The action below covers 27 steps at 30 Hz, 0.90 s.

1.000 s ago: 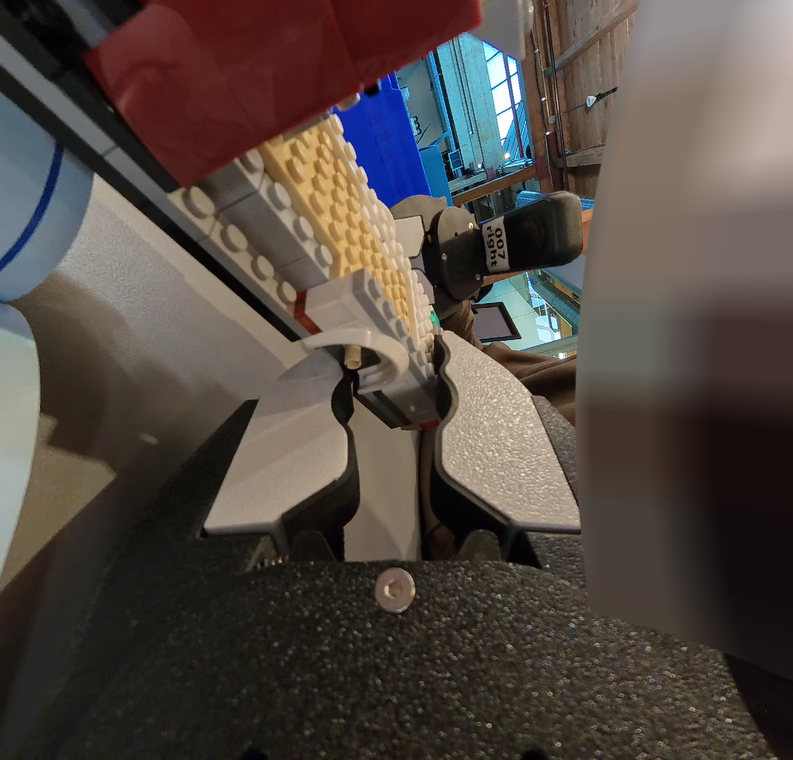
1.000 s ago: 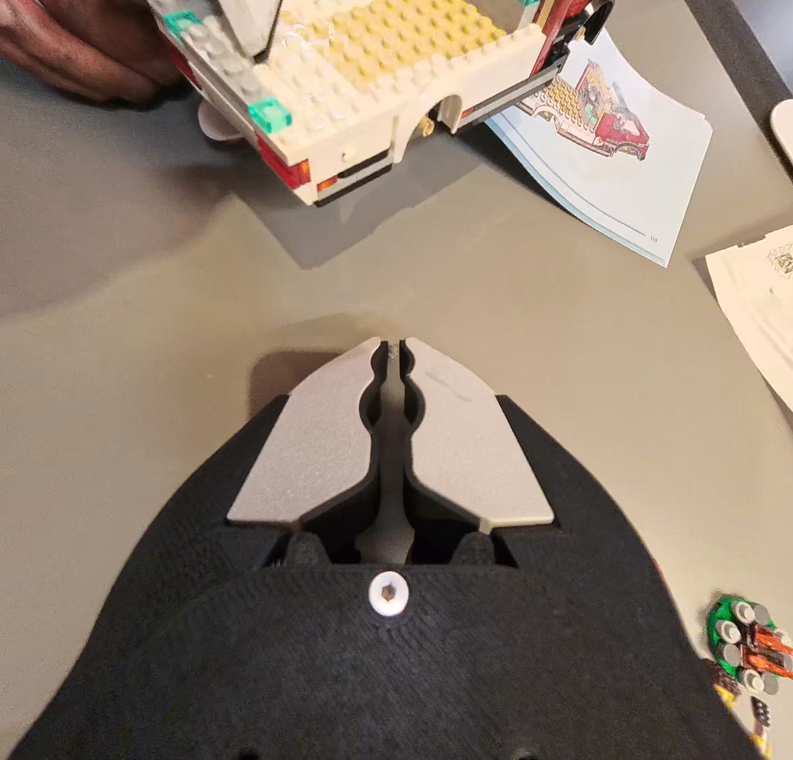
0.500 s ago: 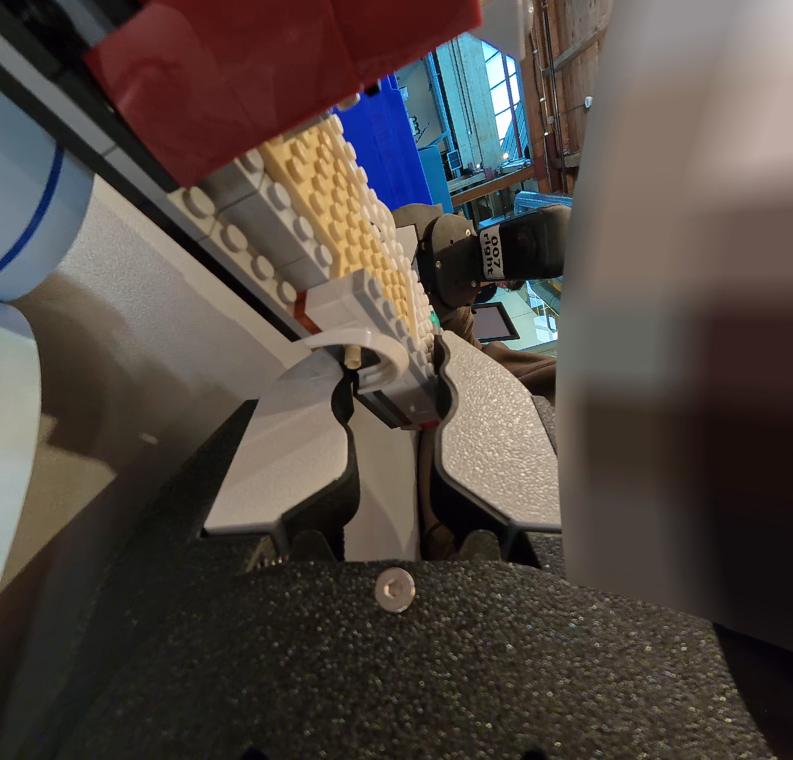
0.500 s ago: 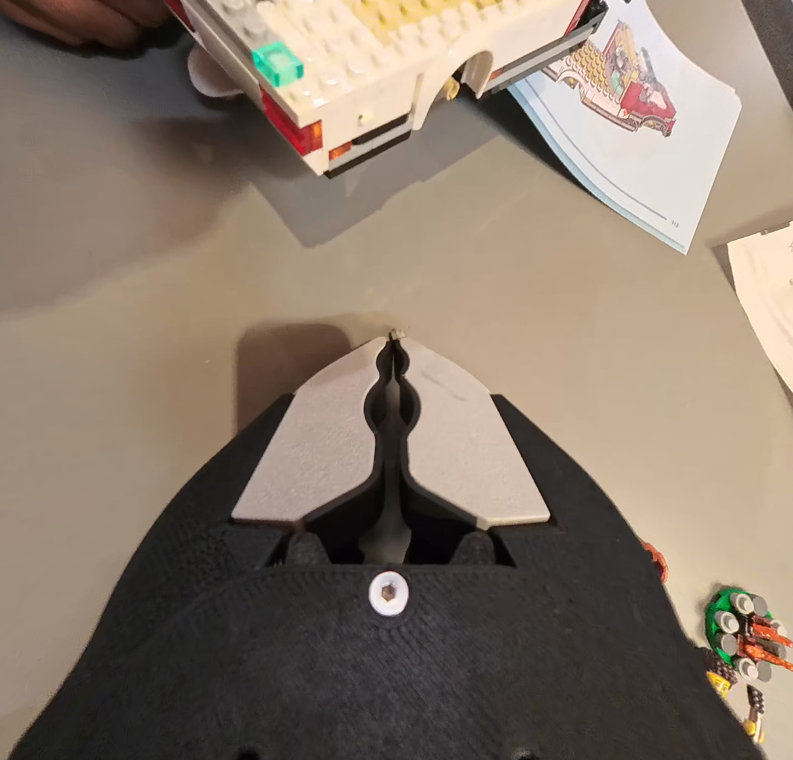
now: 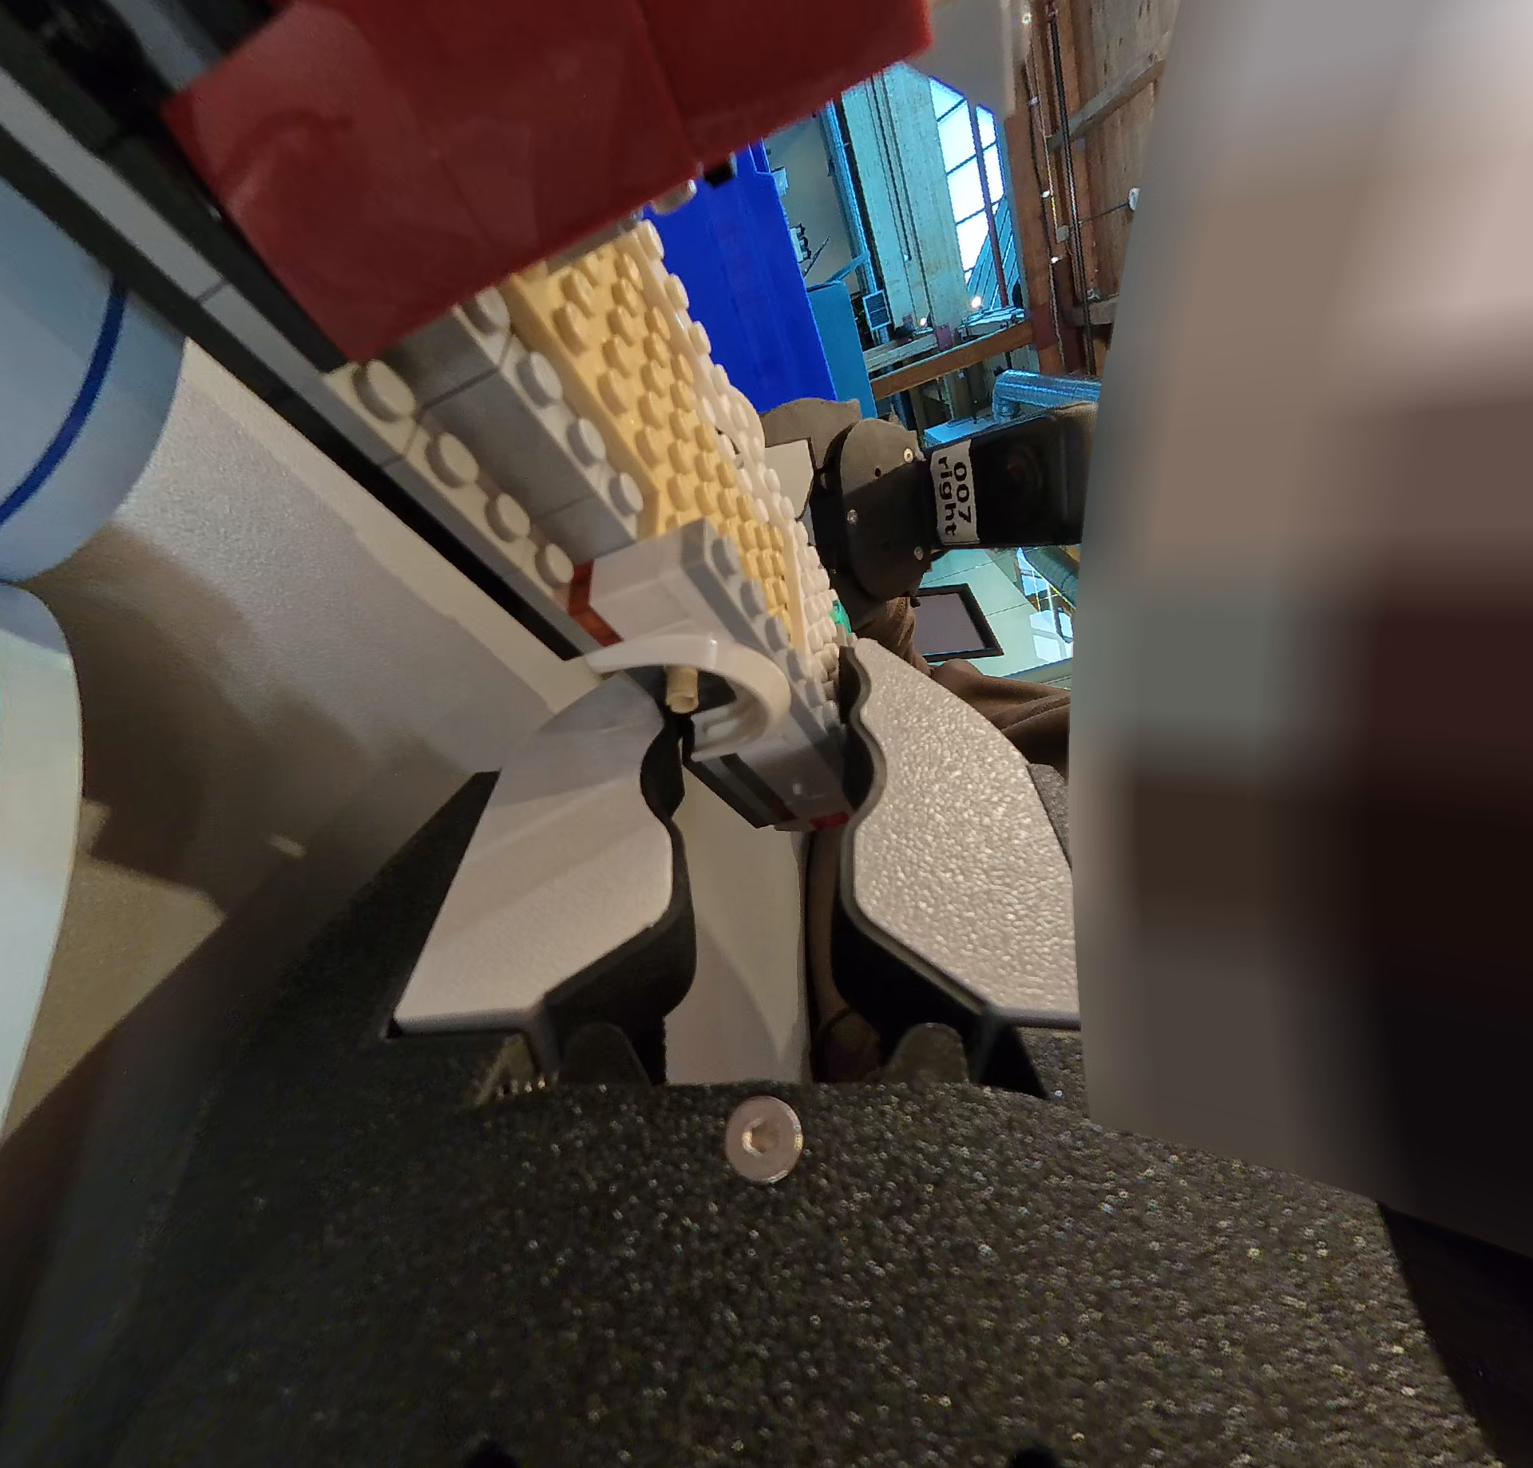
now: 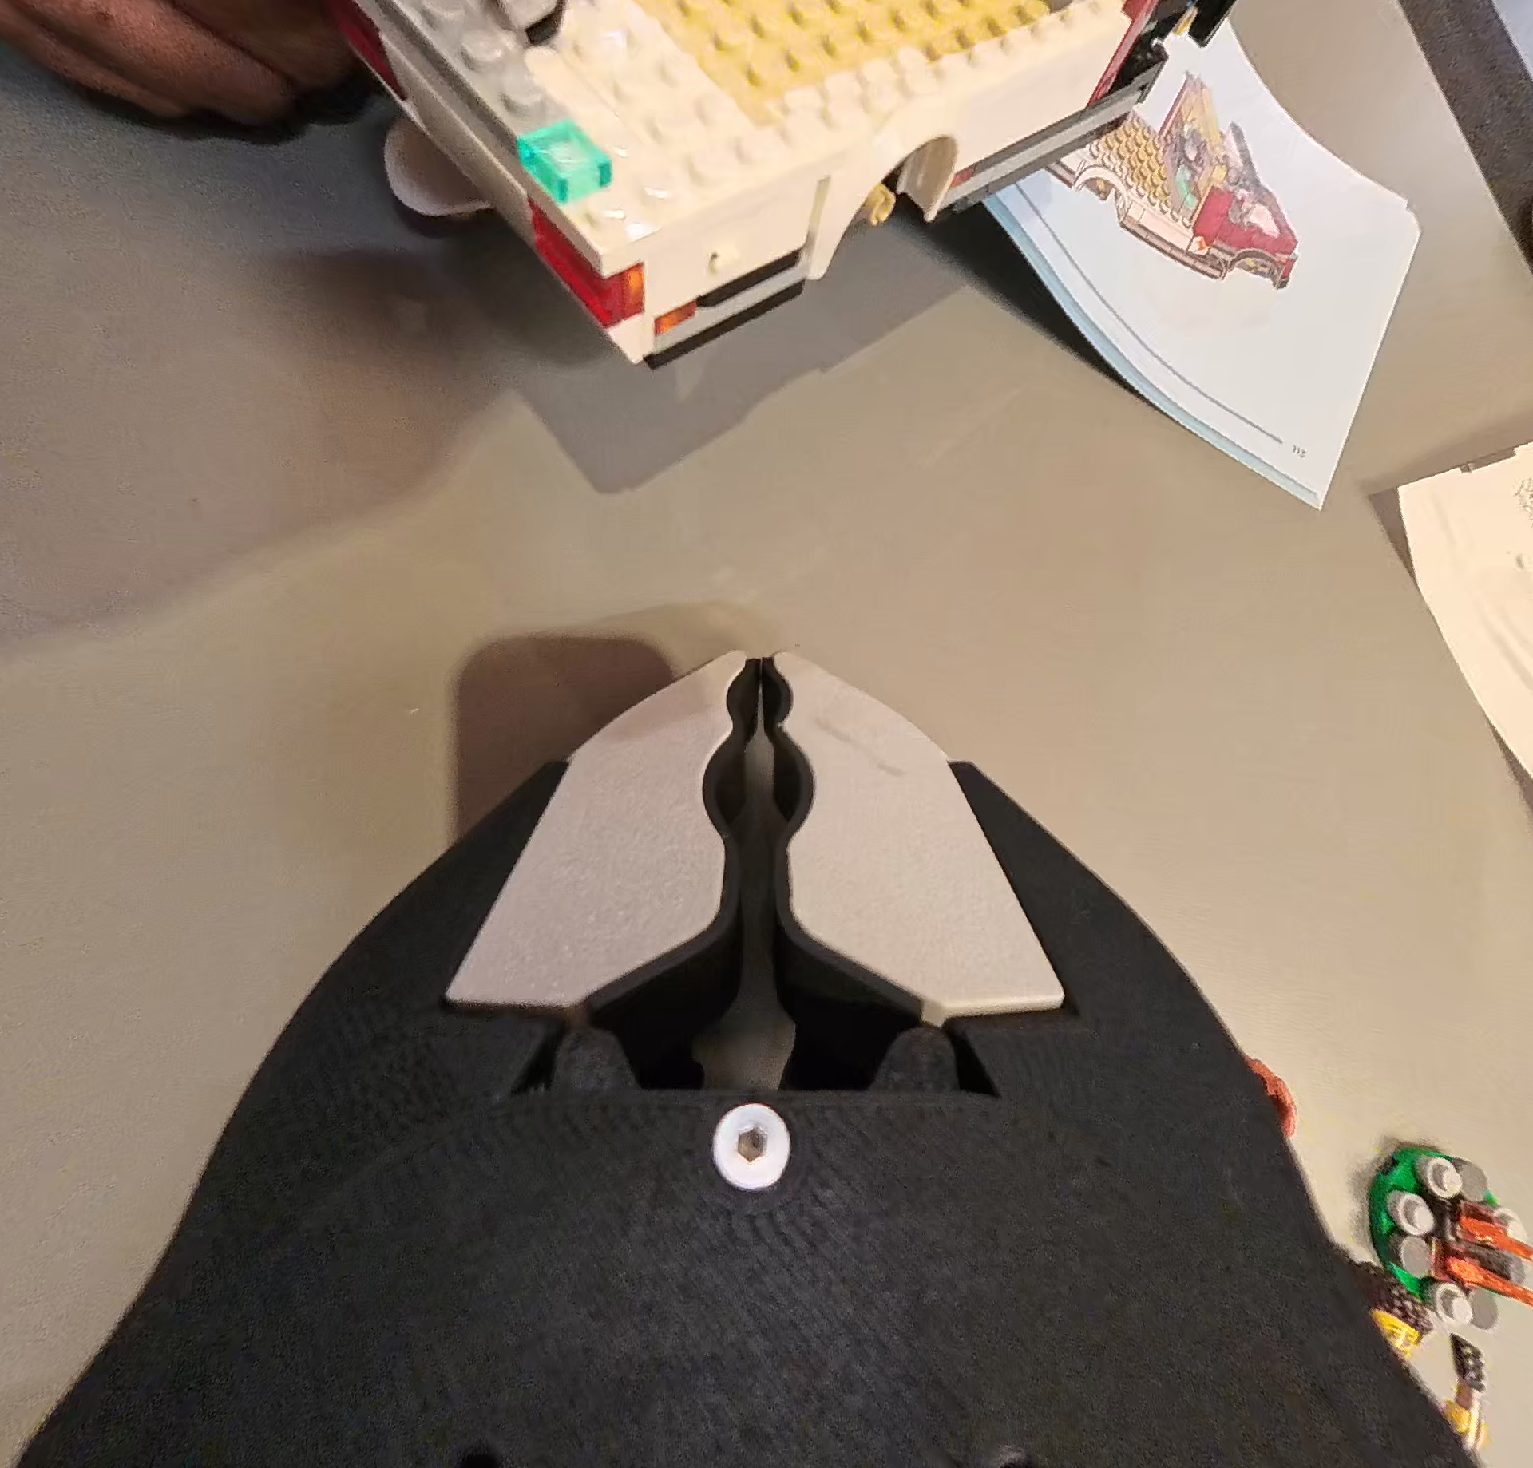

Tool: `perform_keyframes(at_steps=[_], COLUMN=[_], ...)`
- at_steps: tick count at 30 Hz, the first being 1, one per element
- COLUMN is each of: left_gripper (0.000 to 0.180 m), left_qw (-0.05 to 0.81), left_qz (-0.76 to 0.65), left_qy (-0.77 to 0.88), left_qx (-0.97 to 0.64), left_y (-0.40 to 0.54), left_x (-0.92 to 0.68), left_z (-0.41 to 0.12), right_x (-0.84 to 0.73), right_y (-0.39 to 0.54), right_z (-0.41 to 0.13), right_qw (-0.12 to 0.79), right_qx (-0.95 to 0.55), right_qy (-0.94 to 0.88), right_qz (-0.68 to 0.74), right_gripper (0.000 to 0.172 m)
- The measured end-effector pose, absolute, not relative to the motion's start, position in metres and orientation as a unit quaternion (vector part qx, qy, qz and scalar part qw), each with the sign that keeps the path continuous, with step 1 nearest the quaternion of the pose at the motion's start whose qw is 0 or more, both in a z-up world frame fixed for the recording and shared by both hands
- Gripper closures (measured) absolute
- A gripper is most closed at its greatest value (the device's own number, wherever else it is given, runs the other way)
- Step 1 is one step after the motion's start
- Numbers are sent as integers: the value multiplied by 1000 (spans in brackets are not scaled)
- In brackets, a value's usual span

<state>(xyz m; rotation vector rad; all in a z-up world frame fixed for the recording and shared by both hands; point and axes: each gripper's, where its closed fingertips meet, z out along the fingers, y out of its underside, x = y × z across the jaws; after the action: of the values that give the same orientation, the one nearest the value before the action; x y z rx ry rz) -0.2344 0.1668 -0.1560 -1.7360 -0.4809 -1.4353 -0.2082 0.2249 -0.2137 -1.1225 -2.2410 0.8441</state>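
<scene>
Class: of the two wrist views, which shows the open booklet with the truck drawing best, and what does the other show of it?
The right wrist view: the booklet lies open on the table, its drawing facing the camera, beside the brick truck. The left wrist view shows none of it; the truck held in the left claw fills that frame.

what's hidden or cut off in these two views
- Left wrist view: a mosaic patch covers the right side.
- Left wrist view: brick truck cab cut off by the top edge.
- Right wrist view: hand cut by the top-left corner.
- Right wrist view: small brick pieces partly hidden behind the right tongs' body.
</scene>
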Motion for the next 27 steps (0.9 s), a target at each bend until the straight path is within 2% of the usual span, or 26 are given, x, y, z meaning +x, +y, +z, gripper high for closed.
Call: perform_keyframes(at_steps=[13,27], left_gripper=[145,144], left_qw=[406,400], left_qz=[-571,-571], left_qy=[-192,-191], left_qx=[-687,-691], left_y=[167,166], left_x=[-235,-233], left_z=[-156,-158], right_x=[-196,-202], right_y=[233,226], right_z=[-204,-216], right_qw=[235,222], right_qx=[-405,-419], right_qy=[-826,-823], right_qz=[314,313], right_gripper=[170,163])
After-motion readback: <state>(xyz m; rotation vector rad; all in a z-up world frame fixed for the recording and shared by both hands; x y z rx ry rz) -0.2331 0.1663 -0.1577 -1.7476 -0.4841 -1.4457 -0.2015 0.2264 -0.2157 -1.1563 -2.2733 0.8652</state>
